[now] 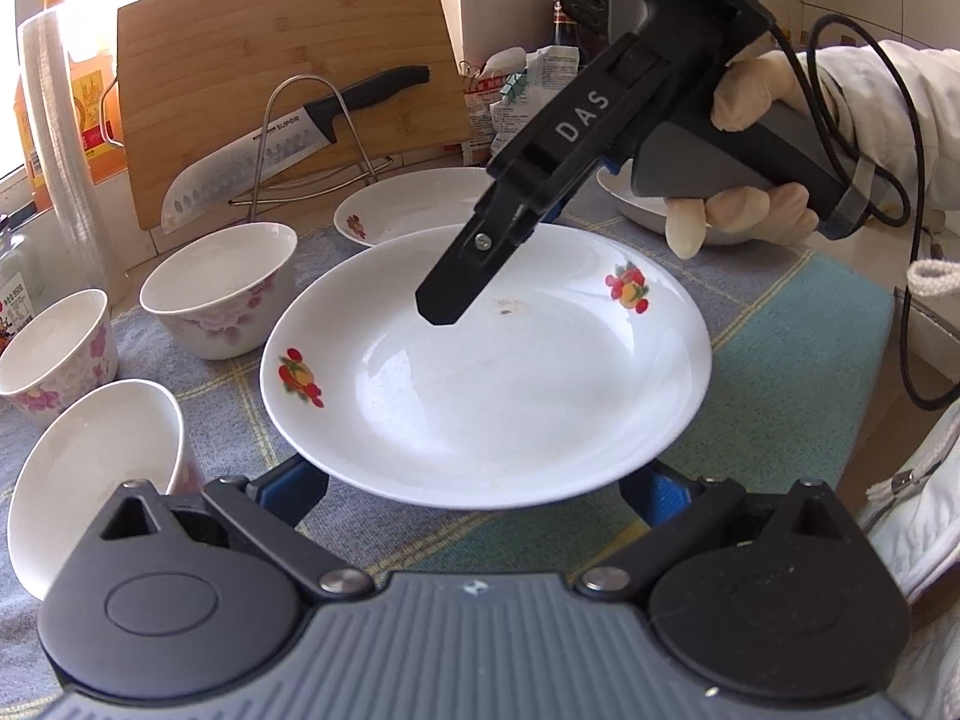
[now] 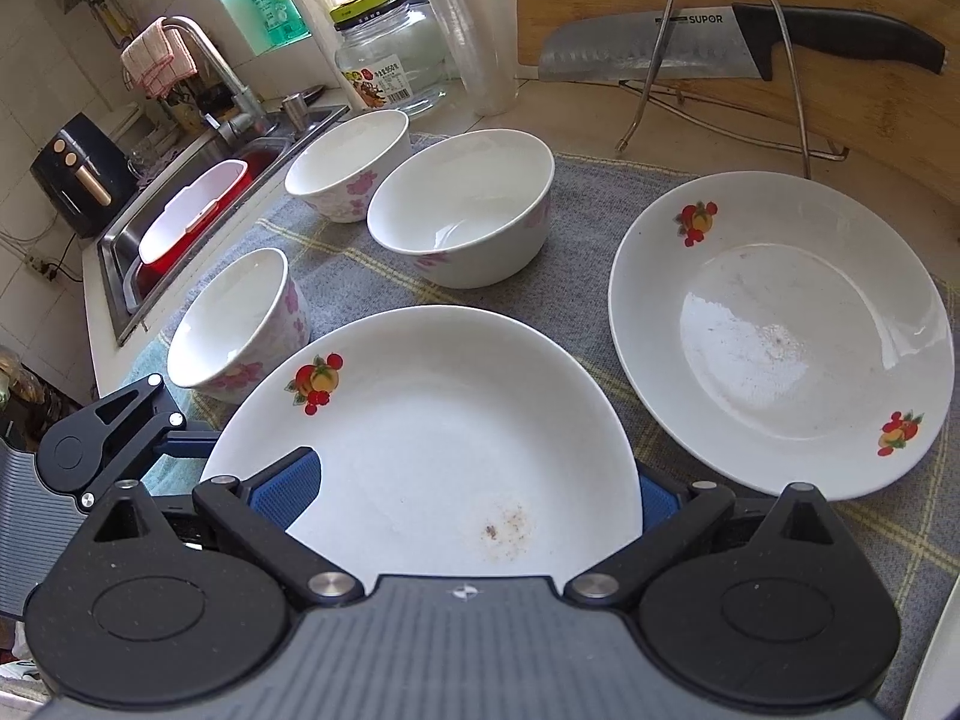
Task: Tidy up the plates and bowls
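A white plate [image 1: 480, 390] with fruit prints lies on a checked cloth [image 1: 780, 348] in the middle of the left wrist view. My left gripper [image 1: 474, 489] is open, its blue pads [image 1: 294, 483] spread wide and tucked under the plate's near rim. My right gripper [image 1: 480, 276] reaches in from the far side, one finger above the plate's inside and the other behind the far rim. In the right wrist view the same plate [image 2: 432, 420] sits between the open right gripper [image 2: 474, 498] pads, one over it and one under it. The left gripper [image 2: 180, 444] shows at the plate's left edge.
A second fruit-print plate [image 2: 780, 330] lies to the right, with three flowered bowls [image 2: 462, 210] [image 2: 348, 162] [image 2: 234, 324] behind and to the left. A cutting board [image 1: 282, 78], knife [image 2: 720, 42] and wire rack [image 2: 720, 60] stand at the back. The sink [image 2: 180, 222] is at the far left.
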